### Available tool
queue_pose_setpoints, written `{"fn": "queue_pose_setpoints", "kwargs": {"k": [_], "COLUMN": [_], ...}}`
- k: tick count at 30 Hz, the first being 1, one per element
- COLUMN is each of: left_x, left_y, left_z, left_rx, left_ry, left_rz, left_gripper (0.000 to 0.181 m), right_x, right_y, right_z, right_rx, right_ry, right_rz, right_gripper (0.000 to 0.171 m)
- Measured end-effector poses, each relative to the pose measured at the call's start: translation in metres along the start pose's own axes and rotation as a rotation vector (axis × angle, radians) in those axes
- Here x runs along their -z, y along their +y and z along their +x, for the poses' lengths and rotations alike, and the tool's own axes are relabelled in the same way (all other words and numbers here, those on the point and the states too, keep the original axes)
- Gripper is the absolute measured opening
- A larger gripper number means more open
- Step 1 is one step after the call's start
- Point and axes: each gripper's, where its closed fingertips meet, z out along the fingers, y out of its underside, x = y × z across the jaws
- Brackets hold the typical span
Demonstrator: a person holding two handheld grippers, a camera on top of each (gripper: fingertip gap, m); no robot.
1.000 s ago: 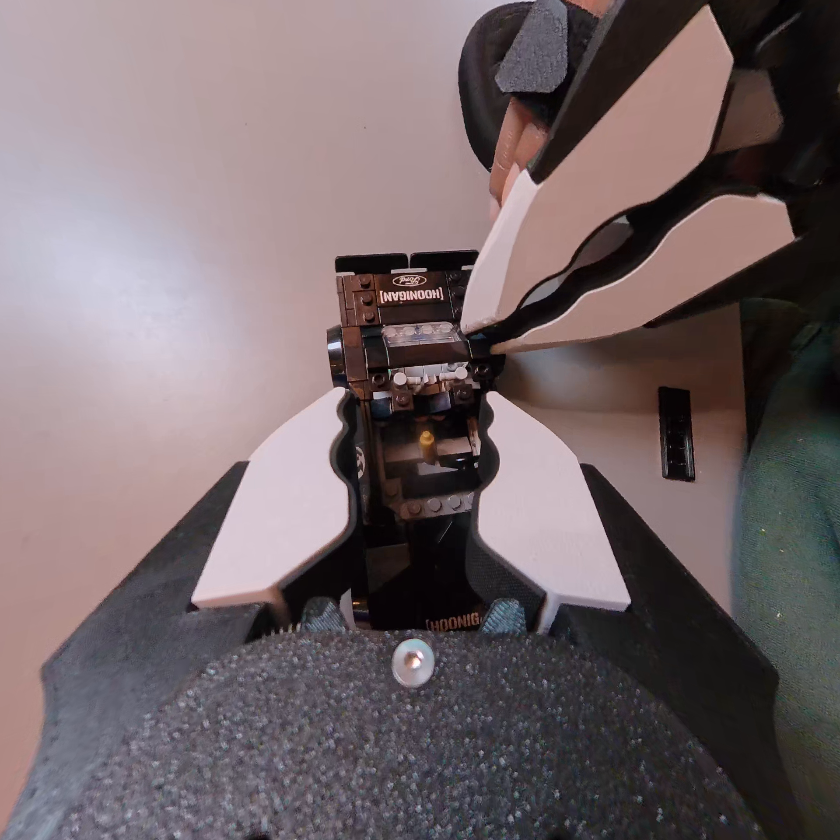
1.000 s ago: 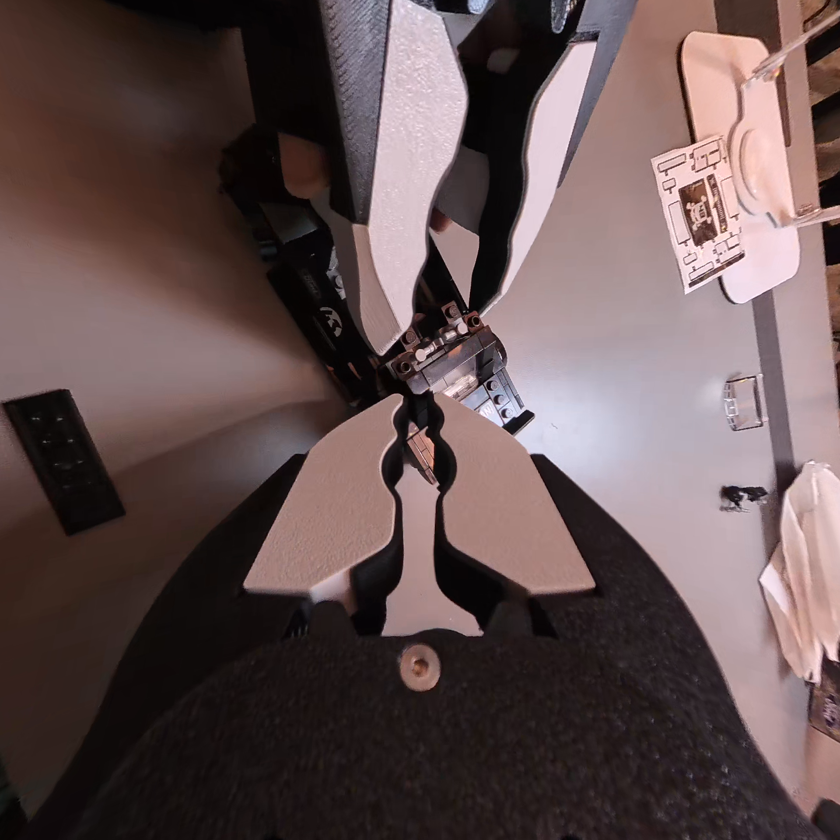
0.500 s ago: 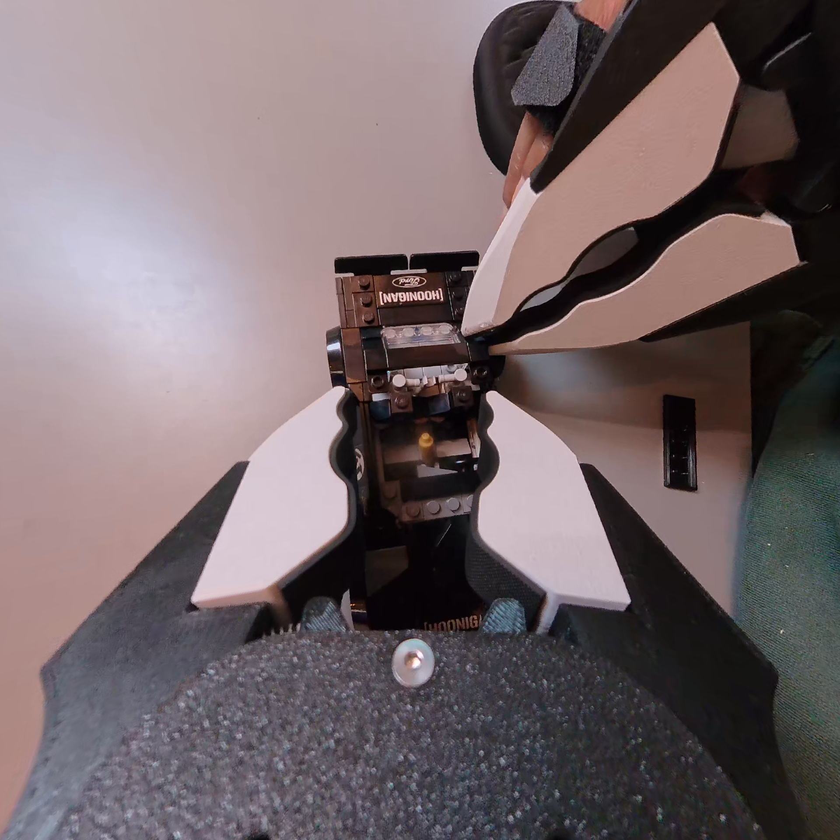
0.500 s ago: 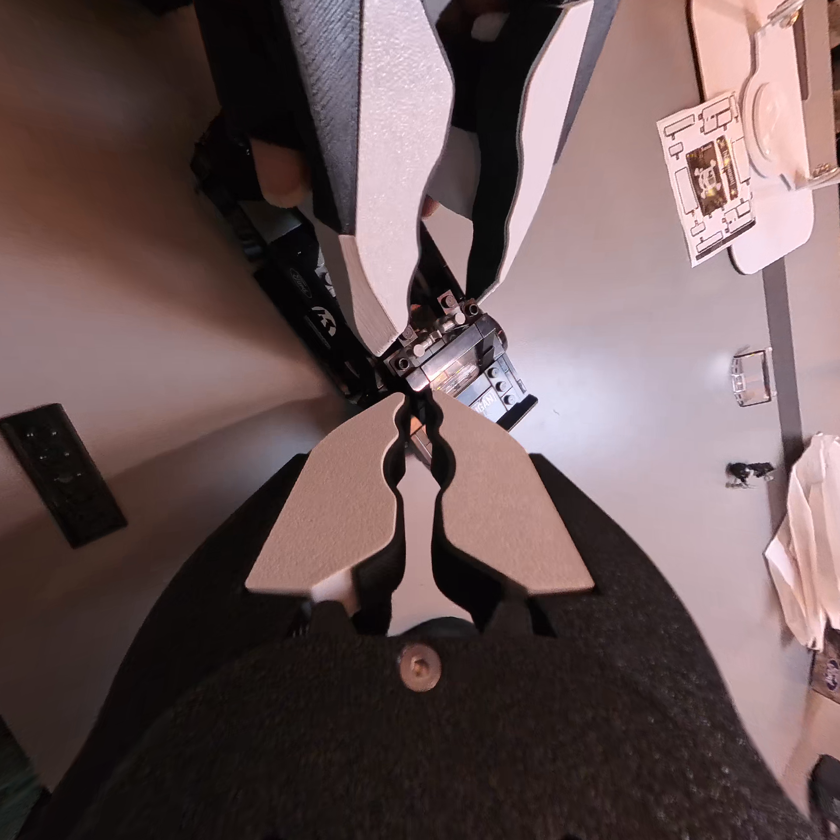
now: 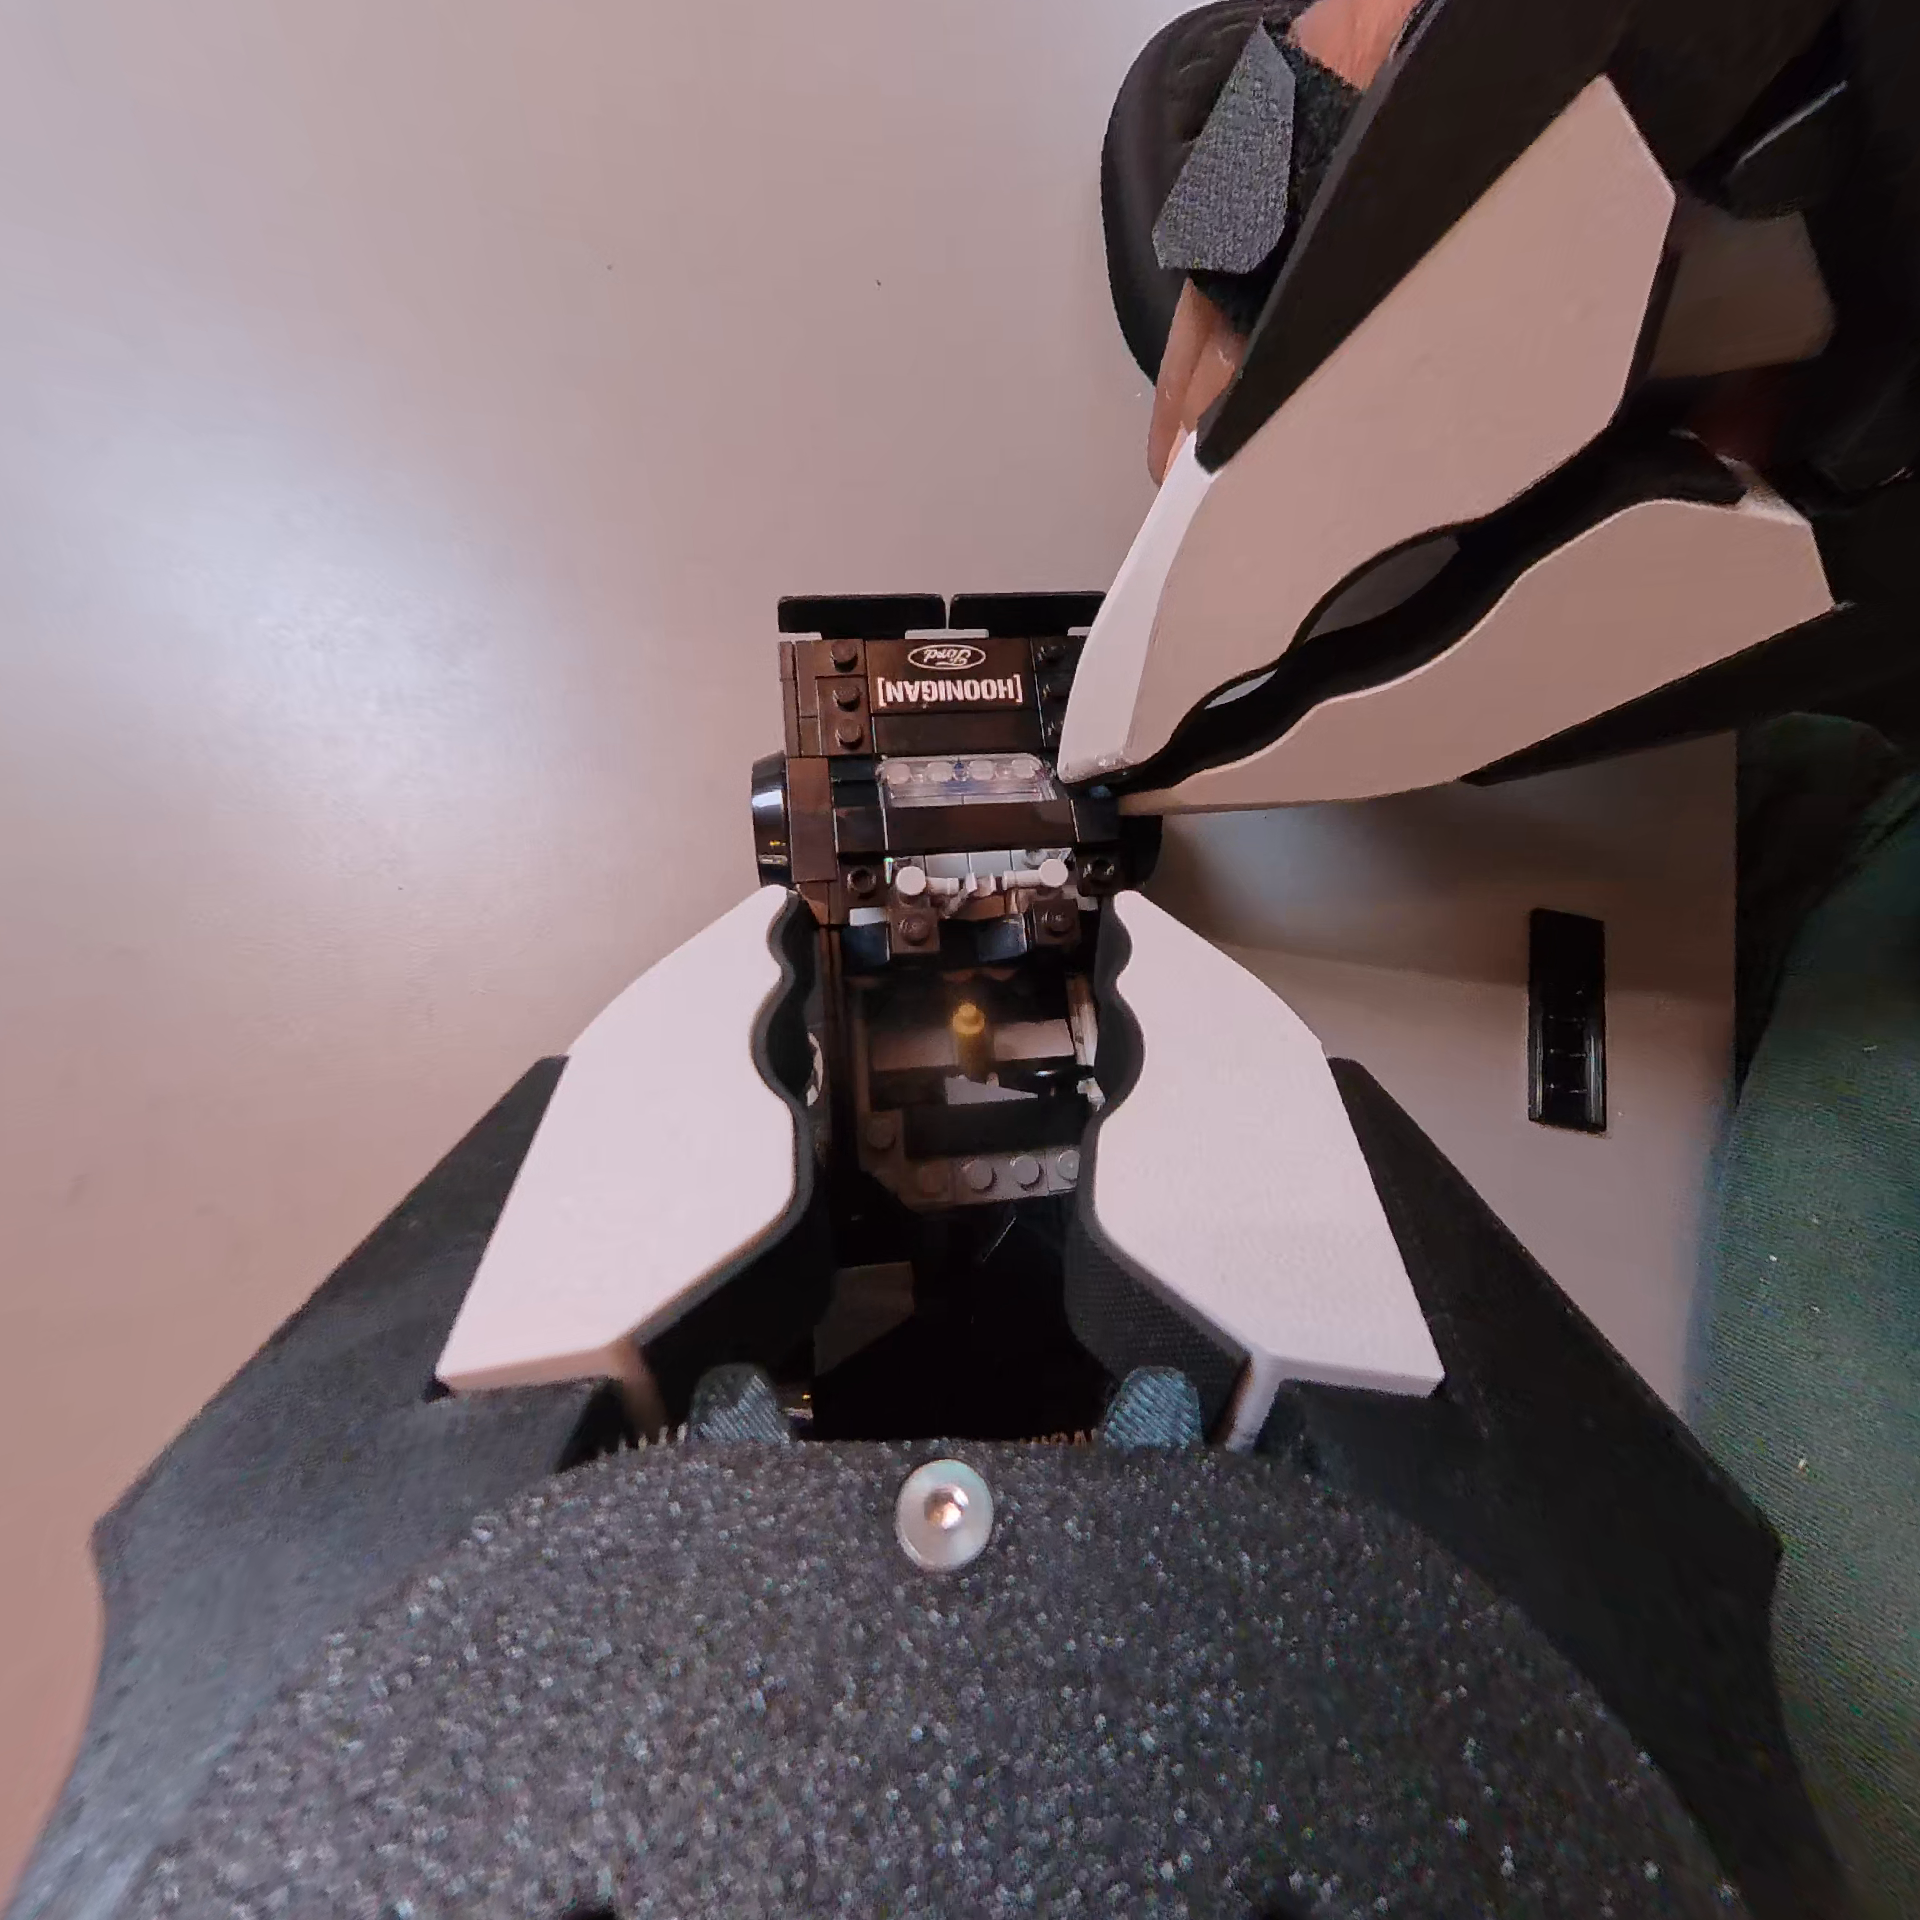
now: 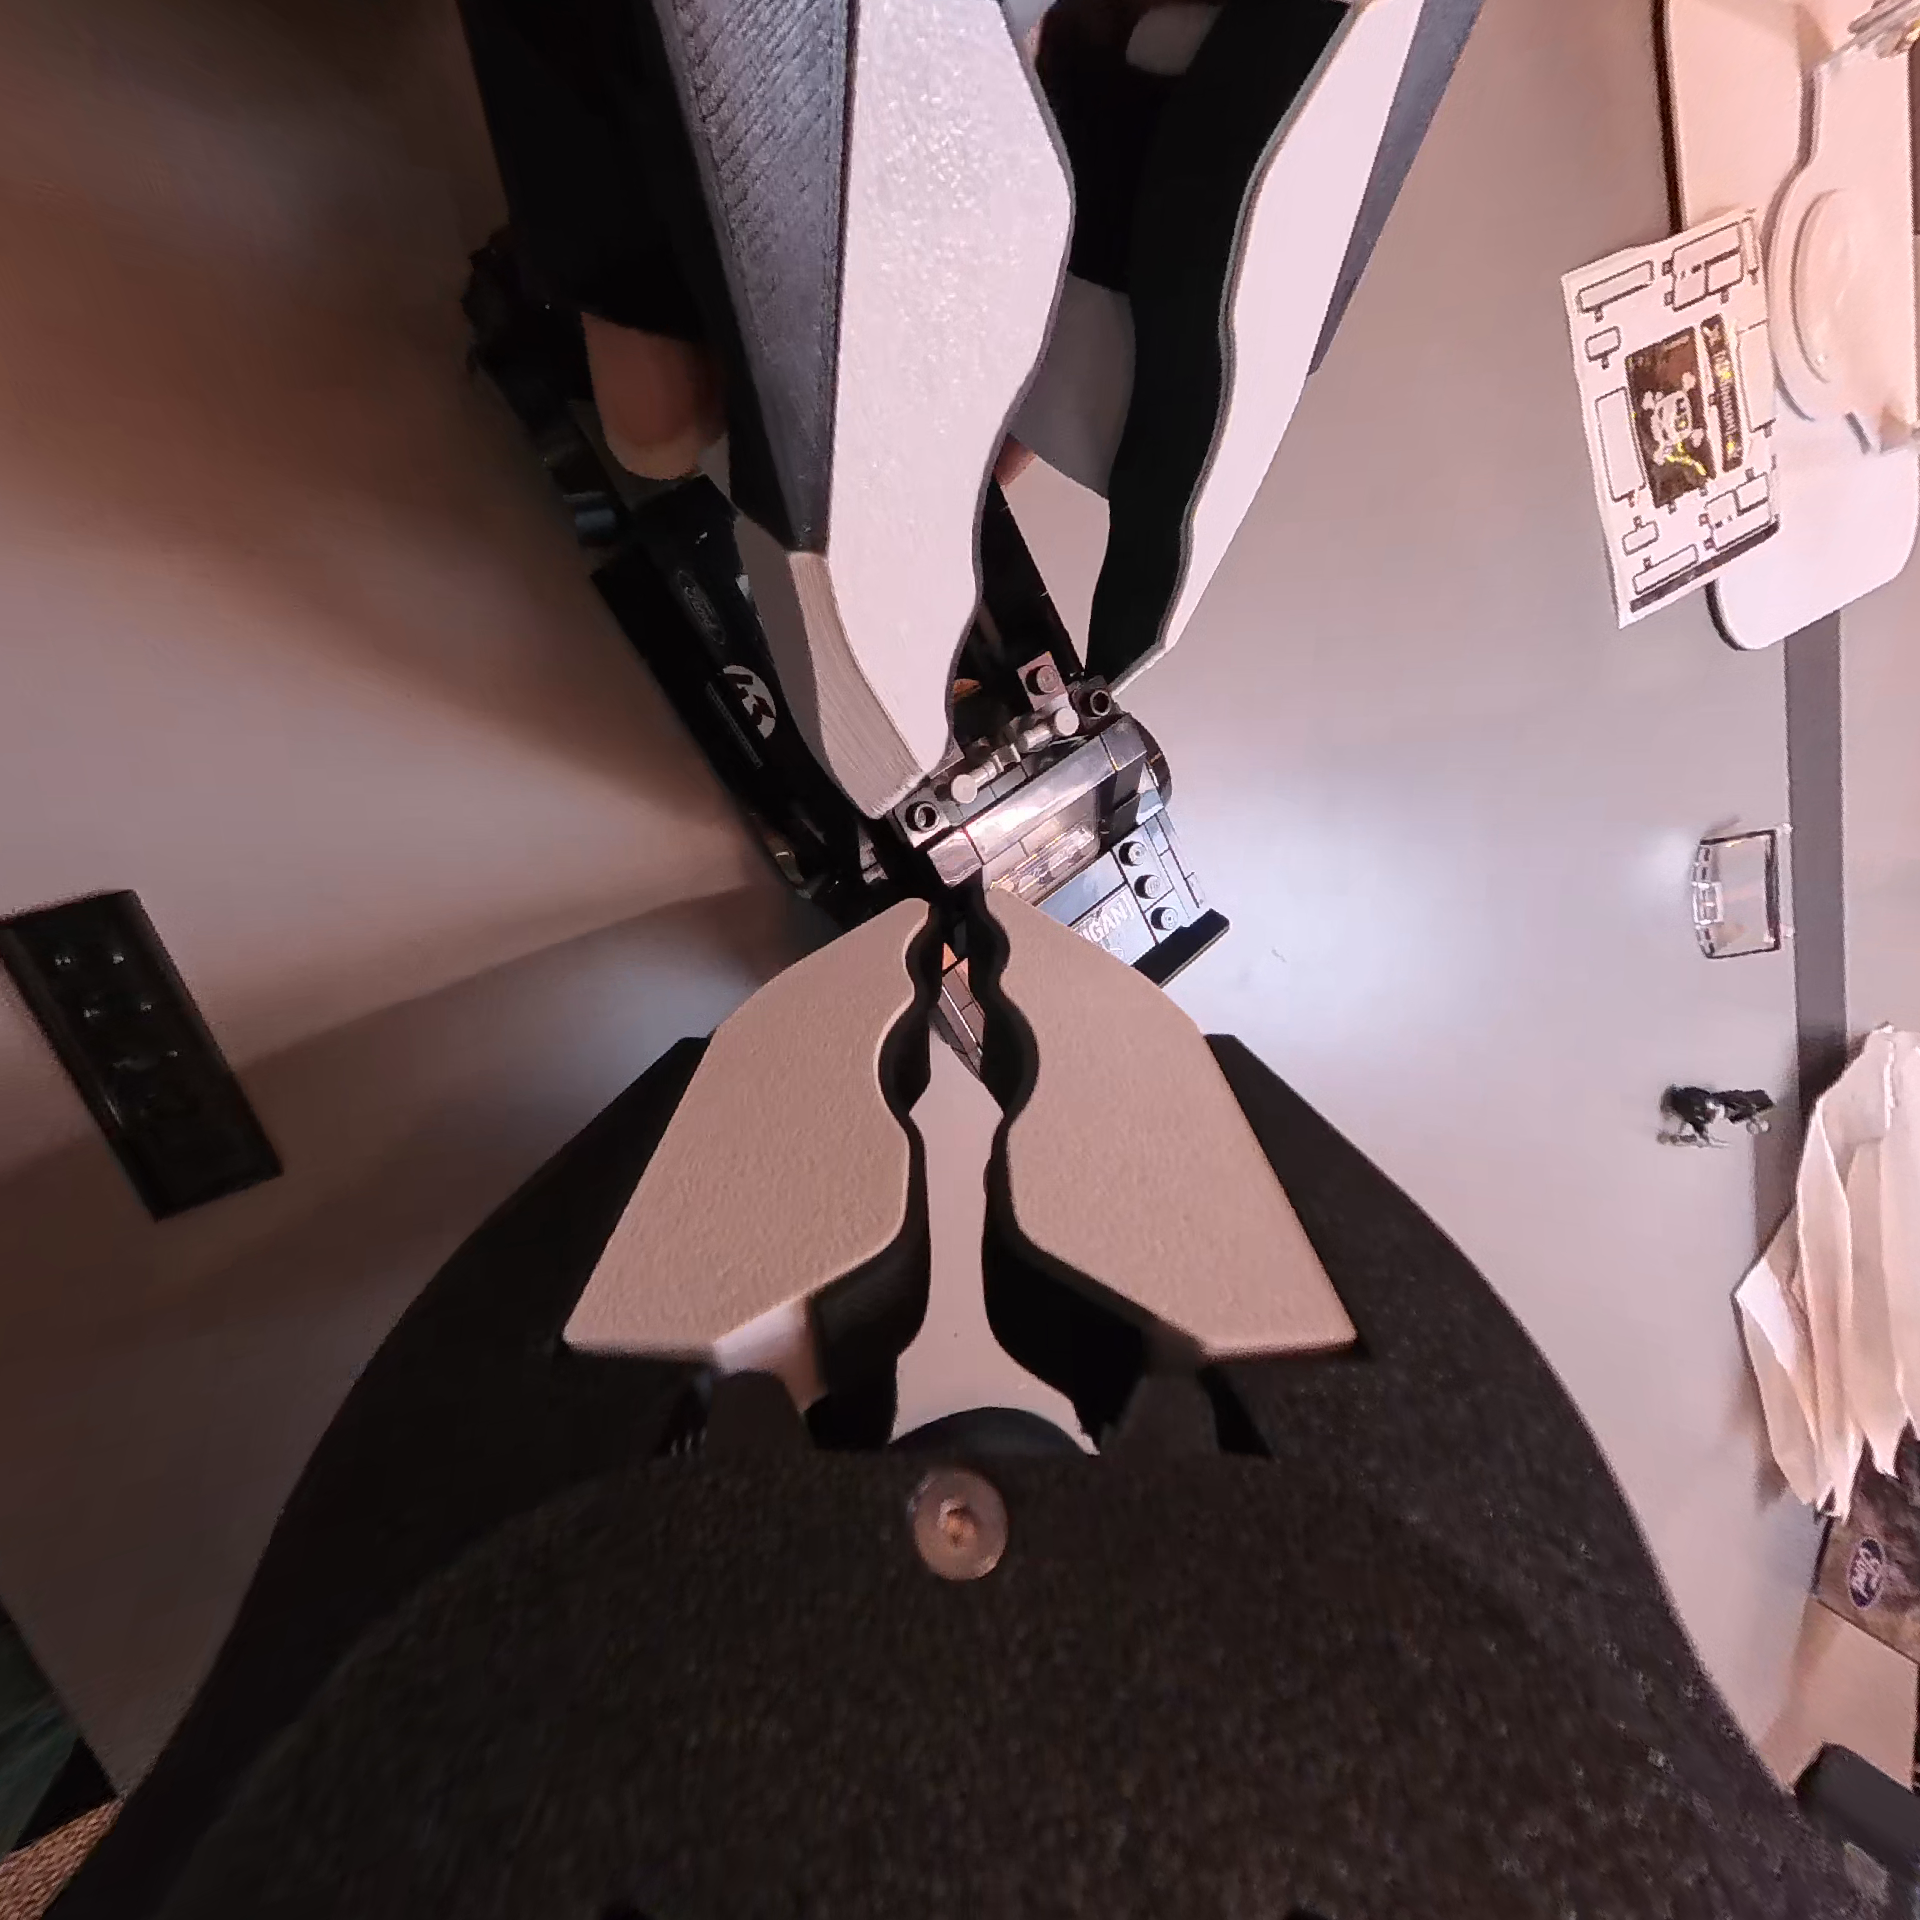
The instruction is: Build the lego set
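While clamped, lego car (image 5: pixel 940 790) mid-table.

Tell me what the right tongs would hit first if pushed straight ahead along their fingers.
The black lego car: the right tongs already have their nearly closed tips at its side, so they would likely press straight into it. Whether they pinch a small part there is unclear.

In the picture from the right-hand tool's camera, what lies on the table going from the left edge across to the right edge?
Black studded plate → black lego car, held in the left gripper with the right gripper pinched at its edge → sticker sheet → small clear piece → crumpled white paper bag.
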Motion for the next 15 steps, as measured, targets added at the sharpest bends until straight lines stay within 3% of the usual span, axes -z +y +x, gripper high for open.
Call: {"fn": "queue_pose_setpoints", "kwargs": {"k": [15], "left_x": [0.0016], "left_y": [0.0016], "left_z": [-0.0014], "left_rx": [0.023], "left_ry": [-0.013], "left_rz": [-0.003], "left_gripper": [0.052], "right_x": [-0.0015], "right_y": [-0.0011], "right_z": [0.0009], "right_rx": [0.162], "right_ry": [0.037], "right_rz": [-0.083], "right_gripper": [0.004]}}
